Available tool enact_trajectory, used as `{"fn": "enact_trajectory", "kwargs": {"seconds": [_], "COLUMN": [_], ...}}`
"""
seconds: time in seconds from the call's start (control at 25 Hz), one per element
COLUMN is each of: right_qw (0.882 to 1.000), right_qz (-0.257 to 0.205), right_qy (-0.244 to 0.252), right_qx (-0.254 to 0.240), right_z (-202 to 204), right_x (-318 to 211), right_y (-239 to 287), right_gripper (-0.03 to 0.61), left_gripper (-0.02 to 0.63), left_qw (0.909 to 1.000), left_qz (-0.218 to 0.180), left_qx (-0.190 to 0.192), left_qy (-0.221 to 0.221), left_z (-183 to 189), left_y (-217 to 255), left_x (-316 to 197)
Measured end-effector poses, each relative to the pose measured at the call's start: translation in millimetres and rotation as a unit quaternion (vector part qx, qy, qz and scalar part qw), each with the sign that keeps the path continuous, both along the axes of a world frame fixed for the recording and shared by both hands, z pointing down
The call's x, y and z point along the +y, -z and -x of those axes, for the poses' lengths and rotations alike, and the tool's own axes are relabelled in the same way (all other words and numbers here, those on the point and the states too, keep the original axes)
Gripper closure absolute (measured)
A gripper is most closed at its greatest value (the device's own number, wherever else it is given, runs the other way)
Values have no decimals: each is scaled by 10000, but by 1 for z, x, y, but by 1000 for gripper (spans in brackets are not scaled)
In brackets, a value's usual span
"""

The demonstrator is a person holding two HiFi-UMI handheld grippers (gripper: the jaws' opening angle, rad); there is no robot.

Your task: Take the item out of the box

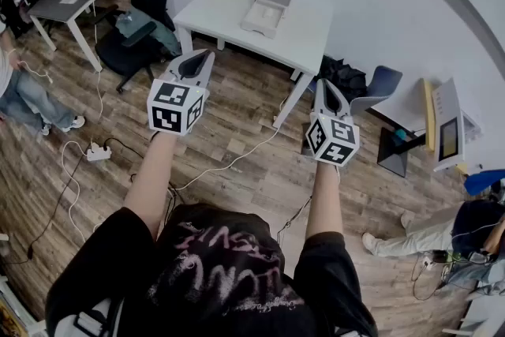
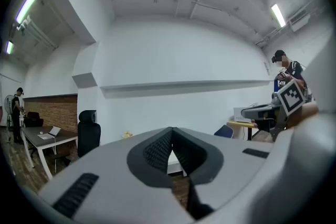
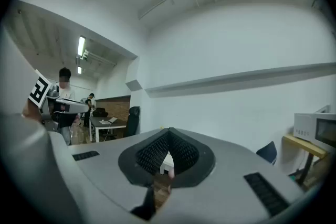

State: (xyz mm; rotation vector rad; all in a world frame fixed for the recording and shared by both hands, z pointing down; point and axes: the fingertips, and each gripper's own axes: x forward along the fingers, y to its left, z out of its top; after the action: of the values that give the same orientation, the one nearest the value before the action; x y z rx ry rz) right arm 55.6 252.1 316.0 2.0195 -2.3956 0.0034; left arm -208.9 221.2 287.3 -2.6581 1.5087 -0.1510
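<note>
Task not begun, by the look of it. L gripper and R gripper are held out level over the floor, well apart from the desk. Fingers together on both, nothing btwn them. Box sits on the desk, untouched. Item not visible, presumably still inside. Left to do: approach, reach into box, grip item, lift it out.
</note>
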Motion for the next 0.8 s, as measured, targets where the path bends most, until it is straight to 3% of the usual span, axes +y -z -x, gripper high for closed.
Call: {"fn": "enact_trajectory", "kwargs": {"seconds": [0.8], "right_qw": [9997], "right_qz": [91], "right_qy": [-53], "right_qx": [233], "right_z": [20], "right_x": [-10], "right_y": [-4], "right_gripper": [569], "left_gripper": [612], "left_qw": [9999], "left_qz": [81], "left_qx": [51], "left_qy": [-31], "left_z": [20], "left_y": [-4], "left_x": [-9]}}
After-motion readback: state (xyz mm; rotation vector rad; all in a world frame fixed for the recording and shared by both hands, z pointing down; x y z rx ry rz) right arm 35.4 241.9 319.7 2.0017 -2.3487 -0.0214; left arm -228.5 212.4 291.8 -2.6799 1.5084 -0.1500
